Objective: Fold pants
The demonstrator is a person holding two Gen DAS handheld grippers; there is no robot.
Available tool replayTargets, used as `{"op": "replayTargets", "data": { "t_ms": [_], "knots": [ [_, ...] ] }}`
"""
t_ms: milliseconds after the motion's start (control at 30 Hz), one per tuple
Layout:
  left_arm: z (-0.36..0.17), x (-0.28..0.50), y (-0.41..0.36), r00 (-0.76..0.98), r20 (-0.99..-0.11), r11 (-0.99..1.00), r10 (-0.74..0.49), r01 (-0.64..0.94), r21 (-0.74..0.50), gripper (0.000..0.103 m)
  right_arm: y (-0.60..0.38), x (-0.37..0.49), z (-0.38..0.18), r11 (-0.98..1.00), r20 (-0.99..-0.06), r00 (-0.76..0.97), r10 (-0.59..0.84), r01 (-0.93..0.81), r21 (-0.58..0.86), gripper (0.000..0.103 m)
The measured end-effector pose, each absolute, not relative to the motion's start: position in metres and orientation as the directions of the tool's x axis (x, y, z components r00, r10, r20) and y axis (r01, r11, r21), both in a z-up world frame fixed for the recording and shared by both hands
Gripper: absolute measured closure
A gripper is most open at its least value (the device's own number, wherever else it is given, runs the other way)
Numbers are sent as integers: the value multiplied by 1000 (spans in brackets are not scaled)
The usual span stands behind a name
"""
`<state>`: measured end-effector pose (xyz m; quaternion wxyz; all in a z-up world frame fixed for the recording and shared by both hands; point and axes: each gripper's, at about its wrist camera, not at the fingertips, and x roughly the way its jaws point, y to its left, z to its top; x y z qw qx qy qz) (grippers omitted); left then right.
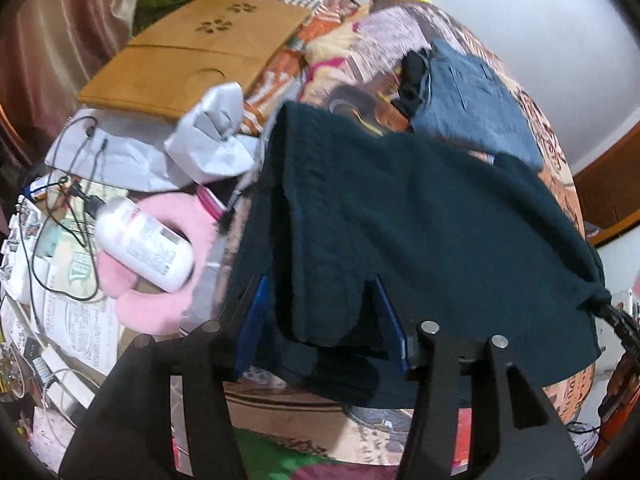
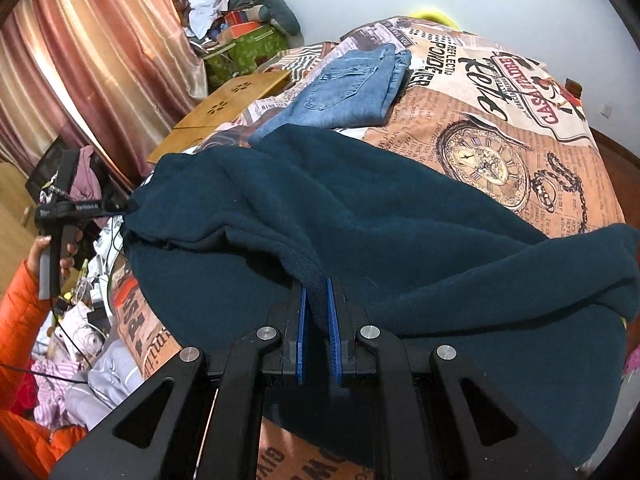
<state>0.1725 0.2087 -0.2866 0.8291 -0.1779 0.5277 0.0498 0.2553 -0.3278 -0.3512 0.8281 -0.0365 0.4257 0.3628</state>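
Note:
Dark teal fleece pants (image 1: 420,220) lie spread over the printed bedspread (image 2: 520,120). My left gripper (image 1: 320,320) stands open, its blue pads wide apart on either side of a hanging fold of the pants; a gap shows beside the right pad. My right gripper (image 2: 317,312) is shut on a ribbed edge of the pants (image 2: 360,200), which bunch up from the pinch. At the far left of the right wrist view, a hand (image 2: 60,256) in an orange sleeve holds the left gripper's handle at the pants' other corner.
Folded blue jeans (image 2: 348,92) lie further back on the bed. A wooden lap desk (image 1: 192,60) sits at the bed's left edge. Left of the bed lie a white bottle (image 1: 144,244), a pink neck pillow (image 1: 160,308), papers and cables.

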Motion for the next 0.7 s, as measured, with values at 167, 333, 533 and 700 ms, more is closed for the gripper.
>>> {"op": "replayTargets", "data": {
  "t_ms": [167, 333, 533, 700],
  "knots": [
    [-289, 173, 195, 451, -889, 951, -72, -239, -198, 66, -328, 254, -350, 737, -724, 387, 571, -630, 244, 94],
    [-268, 164, 184, 503, -864, 975, 25, -204, -91, 68, -328, 249, -339, 738, -707, 424, 566, -643, 205, 94],
    [-235, 147, 196, 565, -820, 973, 95, -226, -43, 68, -327, 238, -328, 728, -692, 450, 565, -666, 162, 93],
    [-244, 139, 209, 545, -833, 965, 91, -256, -62, 68, -324, 230, -342, 718, -717, 407, 566, -670, 188, 93]
  ]
}}
